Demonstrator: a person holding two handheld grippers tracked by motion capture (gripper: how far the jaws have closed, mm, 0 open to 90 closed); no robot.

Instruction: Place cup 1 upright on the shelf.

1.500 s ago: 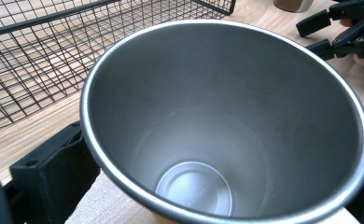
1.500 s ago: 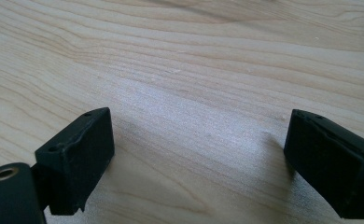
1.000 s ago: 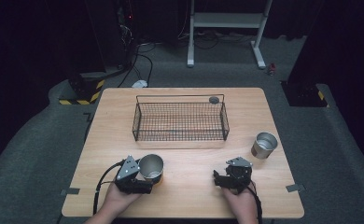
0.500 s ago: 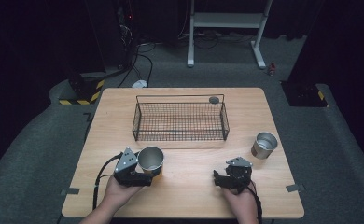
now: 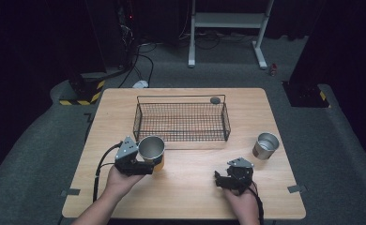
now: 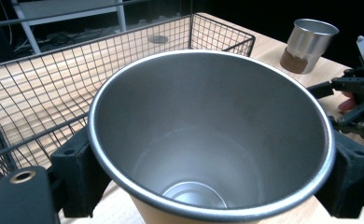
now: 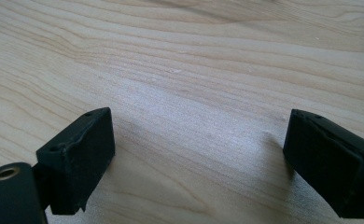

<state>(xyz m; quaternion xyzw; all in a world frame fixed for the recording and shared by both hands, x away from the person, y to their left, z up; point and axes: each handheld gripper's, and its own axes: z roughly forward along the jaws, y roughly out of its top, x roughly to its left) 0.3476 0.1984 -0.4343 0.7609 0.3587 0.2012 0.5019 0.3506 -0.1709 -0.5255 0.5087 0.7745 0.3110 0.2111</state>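
At seven o'clock on the tabletop (image 5: 190, 187), the left gripper (image 5: 141, 164) clamps its fingers on a steel cup with tan base (image 5: 152, 151), just before the black wire basket (image 5: 181, 119). Left gripper view: fingers (image 6: 75, 172) flank the cup's rim (image 6: 208, 135). Right gripper view: right gripper (image 7: 199, 158) fingers stand wide over bare wood.

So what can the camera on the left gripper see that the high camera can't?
Left gripper view: the cup's shiny inside right down to its bottom. High view: the whole table, both hands, and the right gripper with its jaws open and nothing between them. Both: the left gripper shut on the cup, the wire basket, and the second cup.
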